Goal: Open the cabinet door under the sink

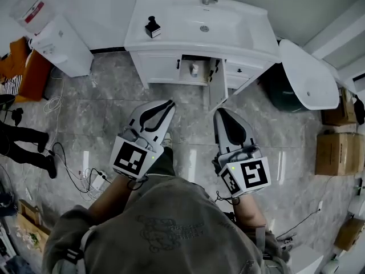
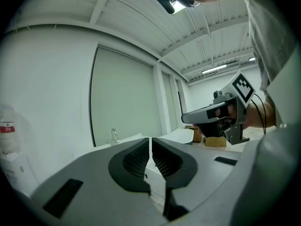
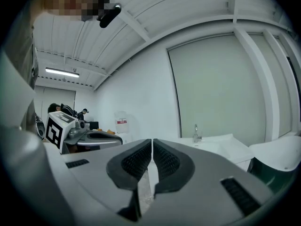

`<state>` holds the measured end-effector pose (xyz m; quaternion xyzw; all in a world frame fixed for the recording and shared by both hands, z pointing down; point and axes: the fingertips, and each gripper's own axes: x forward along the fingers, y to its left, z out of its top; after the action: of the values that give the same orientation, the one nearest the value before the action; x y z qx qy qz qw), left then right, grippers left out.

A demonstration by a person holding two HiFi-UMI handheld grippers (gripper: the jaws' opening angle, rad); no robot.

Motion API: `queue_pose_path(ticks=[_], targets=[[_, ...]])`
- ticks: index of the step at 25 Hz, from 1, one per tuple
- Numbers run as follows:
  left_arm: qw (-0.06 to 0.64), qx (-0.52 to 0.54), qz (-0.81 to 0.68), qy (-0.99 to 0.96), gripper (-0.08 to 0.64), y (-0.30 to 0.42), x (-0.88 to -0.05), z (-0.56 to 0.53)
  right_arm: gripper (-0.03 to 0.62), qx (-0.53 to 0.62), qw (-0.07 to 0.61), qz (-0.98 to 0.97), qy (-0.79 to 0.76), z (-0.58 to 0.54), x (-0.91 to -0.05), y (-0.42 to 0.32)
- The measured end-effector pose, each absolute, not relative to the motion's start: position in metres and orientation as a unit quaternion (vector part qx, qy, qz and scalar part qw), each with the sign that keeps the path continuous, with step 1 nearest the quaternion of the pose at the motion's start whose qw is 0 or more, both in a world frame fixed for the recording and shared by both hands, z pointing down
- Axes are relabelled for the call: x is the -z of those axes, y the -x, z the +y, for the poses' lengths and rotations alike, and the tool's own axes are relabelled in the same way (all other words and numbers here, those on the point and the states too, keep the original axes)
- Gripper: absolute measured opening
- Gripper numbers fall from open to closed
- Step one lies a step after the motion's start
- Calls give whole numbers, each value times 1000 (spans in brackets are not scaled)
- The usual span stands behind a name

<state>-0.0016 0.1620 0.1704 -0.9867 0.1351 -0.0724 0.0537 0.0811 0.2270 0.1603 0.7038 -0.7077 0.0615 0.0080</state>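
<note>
Tiled floor (image 1: 97, 104); cabinet door (image 1: 217, 87) ajar; boxes (image 1: 339, 153) right; left claw (image 1: 170, 103), right claw (image 1: 220, 112) closed, empty.

floor: grey marble-look tiles (image 1: 97, 104) | upper right: white oval tub (image 1: 308, 76) | right edge: brown cardboard boxes (image 1: 337, 153) | upper left: white water dispenser (image 1: 60, 47) | ceiling: lit strip lamp (image 3: 62, 72)

We look along the left gripper (image 2: 151, 140). Its two dark jaws are pressed together, with only a thin line between them, and they hold nothing. Just behind the tips we see the white sink top (image 2: 127, 139) with a faucet (image 2: 113, 135) standing on it, below a large pale wall panel (image 2: 124, 98). At the right side a hand (image 2: 262, 114) holds the right gripper (image 2: 186, 118) about level, with its marker cube (image 2: 243, 86) on top. At the far left stands a white container (image 2: 6, 138) with a red label.
</note>
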Motion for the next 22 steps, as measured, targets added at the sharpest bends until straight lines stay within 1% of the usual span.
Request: queue_pose_path(ticks=[4, 9, 13, 22], targets=[[47, 67, 124, 989, 31, -17, -169, 120, 32, -66, 7, -703, -708, 182, -158, -98], [62, 81, 113, 988, 31, -38, -172, 64, 32, -76, 20, -701, -709, 125, -162, -114], [49, 81, 112, 989, 31, -49, -179, 19, 32, -85, 33, -700, -709, 83, -169, -124], [42, 98, 116, 988, 31, -74, -212, -54, 32, -86, 56, -689, -718, 16, -197, -152]])
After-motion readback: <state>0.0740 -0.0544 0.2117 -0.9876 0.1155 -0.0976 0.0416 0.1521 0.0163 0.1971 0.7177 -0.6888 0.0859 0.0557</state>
